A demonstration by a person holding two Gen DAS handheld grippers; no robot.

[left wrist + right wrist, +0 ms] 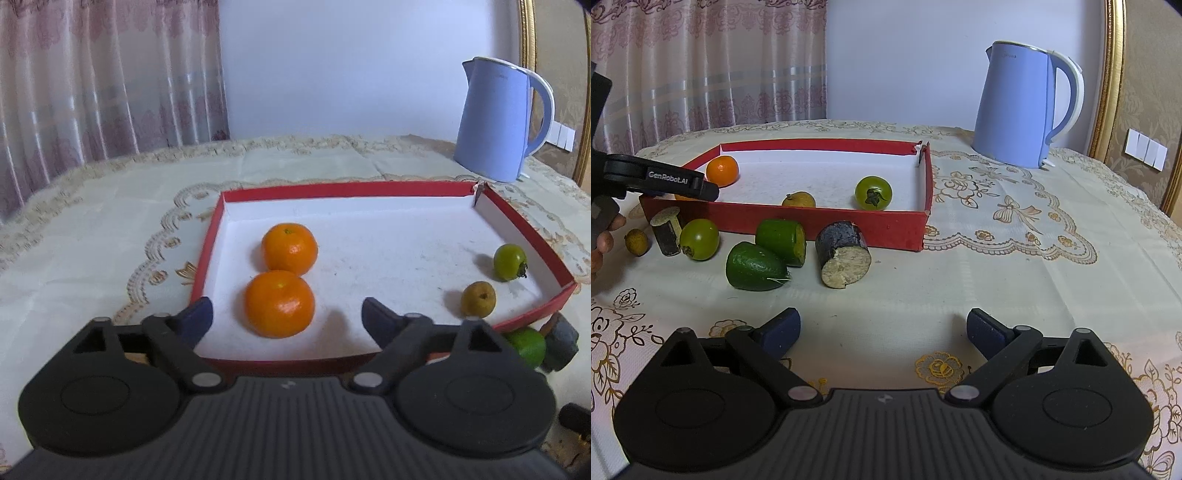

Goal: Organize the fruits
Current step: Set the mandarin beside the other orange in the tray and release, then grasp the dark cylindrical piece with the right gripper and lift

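A red tray (332, 187) with a white floor holds two oranges (280, 303) (290, 248), a small yellow-brown fruit (478, 299) and a green tomato (509, 263). My left gripper (287, 318) is open, its jaws either side of the near orange, not touching it. In the right wrist view the tray (827, 221) has loose pieces in front of it: two green halves (753, 266) (783, 242), a dark cut piece (842, 253), a green tomato (699, 239), a small dark stub (666, 230), a small yellow fruit (636, 242). My right gripper (882, 328) is open and empty above the tablecloth.
A blue kettle (1027, 107) stands behind the tray's right corner on the embroidered tablecloth (1015, 258). Curtains and a wall lie behind. The left gripper's arm (661, 181) reaches over the tray's left end.
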